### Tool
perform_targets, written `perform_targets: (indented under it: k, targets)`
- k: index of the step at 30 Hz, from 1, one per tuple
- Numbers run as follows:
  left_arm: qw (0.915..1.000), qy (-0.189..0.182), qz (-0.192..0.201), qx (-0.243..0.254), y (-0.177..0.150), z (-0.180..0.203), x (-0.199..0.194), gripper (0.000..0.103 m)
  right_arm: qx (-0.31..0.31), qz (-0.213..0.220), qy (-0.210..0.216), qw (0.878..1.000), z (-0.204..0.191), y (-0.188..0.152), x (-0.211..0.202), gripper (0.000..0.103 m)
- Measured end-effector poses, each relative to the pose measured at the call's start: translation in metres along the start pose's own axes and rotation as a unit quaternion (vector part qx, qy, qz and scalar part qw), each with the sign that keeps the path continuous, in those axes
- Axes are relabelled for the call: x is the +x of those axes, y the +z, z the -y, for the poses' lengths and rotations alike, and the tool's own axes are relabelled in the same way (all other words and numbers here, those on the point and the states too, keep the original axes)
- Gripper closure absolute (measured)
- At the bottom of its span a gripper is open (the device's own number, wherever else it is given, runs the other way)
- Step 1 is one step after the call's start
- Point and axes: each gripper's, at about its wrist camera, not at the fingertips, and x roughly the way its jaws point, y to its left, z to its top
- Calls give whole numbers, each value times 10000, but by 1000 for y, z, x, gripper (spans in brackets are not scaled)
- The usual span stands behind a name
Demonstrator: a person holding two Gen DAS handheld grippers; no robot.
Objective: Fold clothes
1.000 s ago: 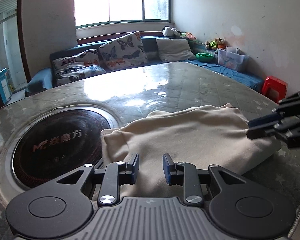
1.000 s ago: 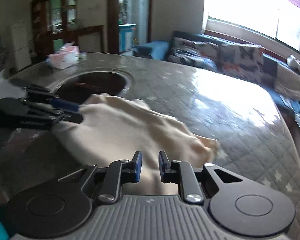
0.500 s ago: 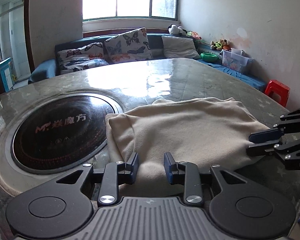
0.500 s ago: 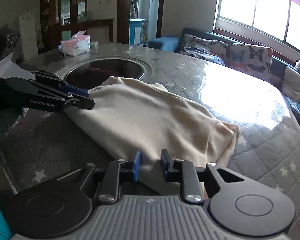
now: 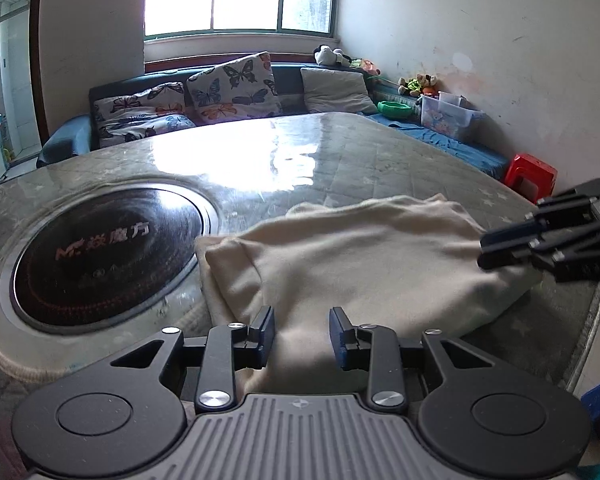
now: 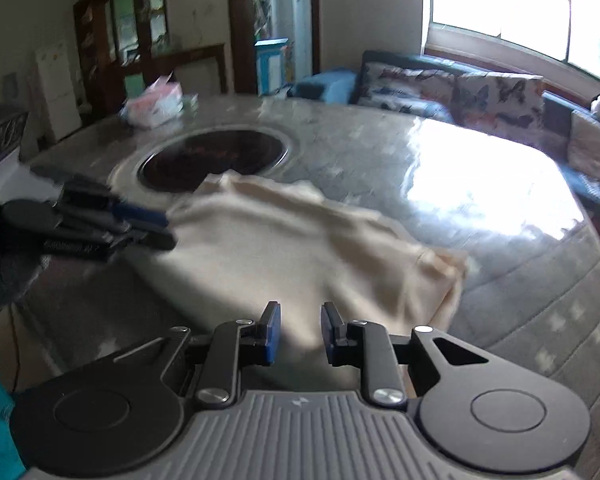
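Note:
A cream garment (image 5: pixel 360 256), folded into a thick rectangle, lies on the quilt-patterned table (image 5: pixel 340 160) beside a round black cooktop (image 5: pixel 104 248). My left gripper (image 5: pixel 302 320) hovers over the garment's near edge, its jaws a little apart and the cloth showing through the gap, not pinched. Off to the right, my right gripper (image 5: pixel 482 250) points at the garment's right end. In the blurred right wrist view the right gripper (image 6: pixel 300 316) stands open above the garment (image 6: pixel 284 248), and the left gripper (image 6: pixel 168 228) sits at its left edge.
The cooktop (image 6: pixel 216 156) is sunk into the table just past the garment. A tissue pack (image 6: pixel 156 100) rests at the far table edge. A sofa with butterfly cushions (image 5: pixel 228 88), a plastic box (image 5: pixel 448 114) and a red stool (image 5: pixel 532 172) line the walls.
The right gripper's jaws have parted slightly. Both grippers have shifted only a little at the garment's ends, and the garment lies as before. The right wrist view is now blurred.

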Motion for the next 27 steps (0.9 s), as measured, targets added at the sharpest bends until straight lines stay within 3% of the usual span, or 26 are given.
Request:
perform_targets:
  k: [4,11,18,21,25,27]
  targets:
    - [10000,65,41,6,11,-3,8,70,228,104,-179,9995,19,12,14,82]
    - [9996,236,-98,-155,25,-18,35,70,572,-150,-465,9972,49,14,44,81]
    - [9989,344,-151,-269,34,-27,51,70,534,6,-328,9980,47,35,52,81]
    - [9983,411,-237,-336,37,-28,59,69,556,-163,-313,9978,47,39,71,81]
    - [9979,482,-261,-347,39,-26,60,55,611,-193,-333,9974,47,40,78,76]
    - [9977,504,-272,-372,41,-24,59,50,609,-124,-363,9974,46,40,74,61]
